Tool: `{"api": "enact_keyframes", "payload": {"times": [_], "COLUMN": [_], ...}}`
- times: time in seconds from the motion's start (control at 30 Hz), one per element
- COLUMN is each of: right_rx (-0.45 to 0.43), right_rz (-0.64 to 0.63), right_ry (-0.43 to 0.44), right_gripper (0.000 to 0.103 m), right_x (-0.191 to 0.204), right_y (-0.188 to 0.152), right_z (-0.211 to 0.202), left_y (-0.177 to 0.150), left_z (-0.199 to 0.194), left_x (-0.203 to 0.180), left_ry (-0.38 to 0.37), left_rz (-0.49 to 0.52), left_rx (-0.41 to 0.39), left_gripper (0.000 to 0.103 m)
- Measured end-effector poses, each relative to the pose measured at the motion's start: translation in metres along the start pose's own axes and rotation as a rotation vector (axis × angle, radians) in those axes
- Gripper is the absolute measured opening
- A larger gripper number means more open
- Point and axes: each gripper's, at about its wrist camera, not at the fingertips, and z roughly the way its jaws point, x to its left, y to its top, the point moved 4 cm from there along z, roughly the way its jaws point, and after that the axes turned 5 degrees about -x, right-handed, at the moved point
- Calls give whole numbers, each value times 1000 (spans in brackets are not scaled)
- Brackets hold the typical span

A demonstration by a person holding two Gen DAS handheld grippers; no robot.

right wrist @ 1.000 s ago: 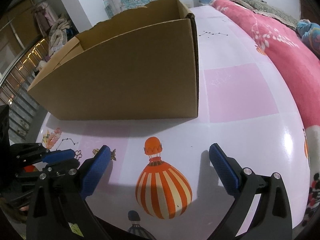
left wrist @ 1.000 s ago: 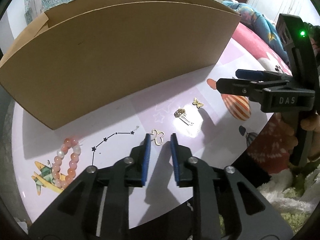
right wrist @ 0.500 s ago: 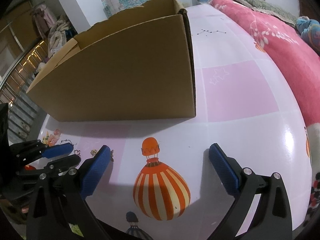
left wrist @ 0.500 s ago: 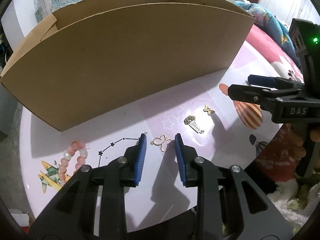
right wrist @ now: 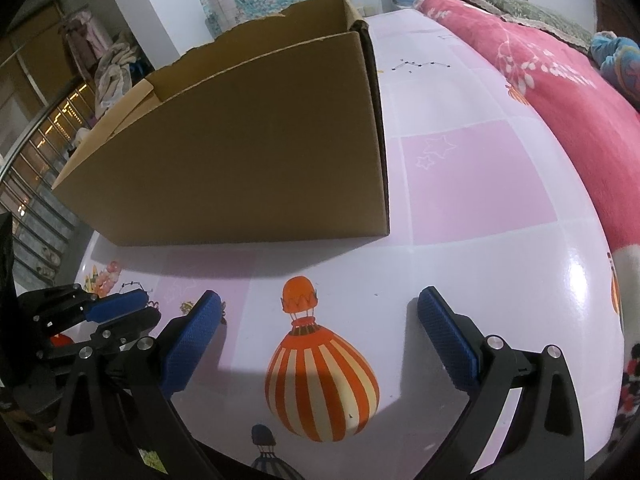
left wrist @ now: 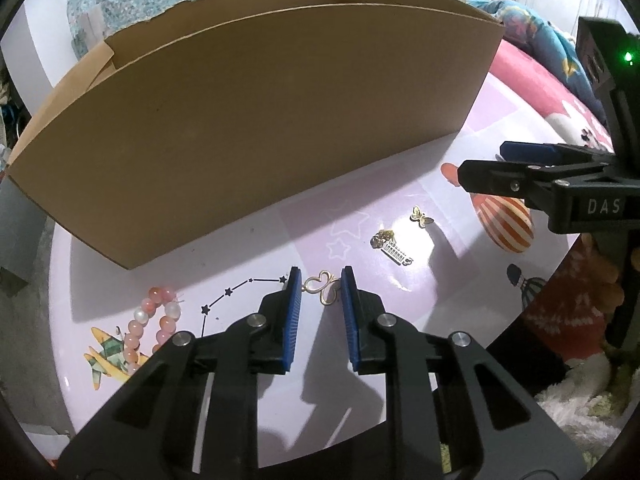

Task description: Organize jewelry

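A gold butterfly-outline pendant (left wrist: pixel 321 287) lies on the table between the blue fingertips of my left gripper (left wrist: pixel 320 284), which is open around it without closing. A gold-and-silver charm (left wrist: pixel 390 245) and a small gold butterfly (left wrist: pixel 421 216) lie further right. A pink bead bracelet (left wrist: pixel 150 326) lies at the left. An open cardboard box (left wrist: pixel 248 120) stands behind. My right gripper (right wrist: pixel 316 314) is wide open and empty above the balloon print (right wrist: pixel 320 380); it also shows in the left wrist view (left wrist: pixel 520 172).
The round table (right wrist: pixel 480 184) has a pink and white printed cover. A pink blanket (right wrist: pixel 540 60) lies along its right side. The table's front edge is close under both grippers. My left gripper shows at the lower left of the right wrist view (right wrist: pixel 120 312).
My left gripper has moved forward and its jaws have widened, so the butterfly-outline pendant now sits between the fingertips. The right gripper has barely moved.
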Motion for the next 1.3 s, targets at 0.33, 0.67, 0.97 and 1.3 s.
{"api": "enact_keyframes", "payload": {"times": [0.33, 0.67, 0.97, 1.3], "right_rx": [-23, 8, 46, 51], "right_rz": [-60, -270, -390, -414], "right_ry": [29, 47, 66, 50], "right_gripper": [93, 53, 36, 19], "right_x": [11, 50, 72, 81], "right_y": [3, -3, -10, -14], "right_z": [-7, 0, 4, 9], "left_y": [-3, -4, -7, -6], "left_z": [-12, -19, -18, -16], "left_x": [15, 22, 29, 30], "left_ry": [-19, -11, -11, -21], "left_rz": [-37, -67, -89, -88], "left_rx": [-22, -35, -35, -37], "left_gripper": [19, 19, 19, 19]}}
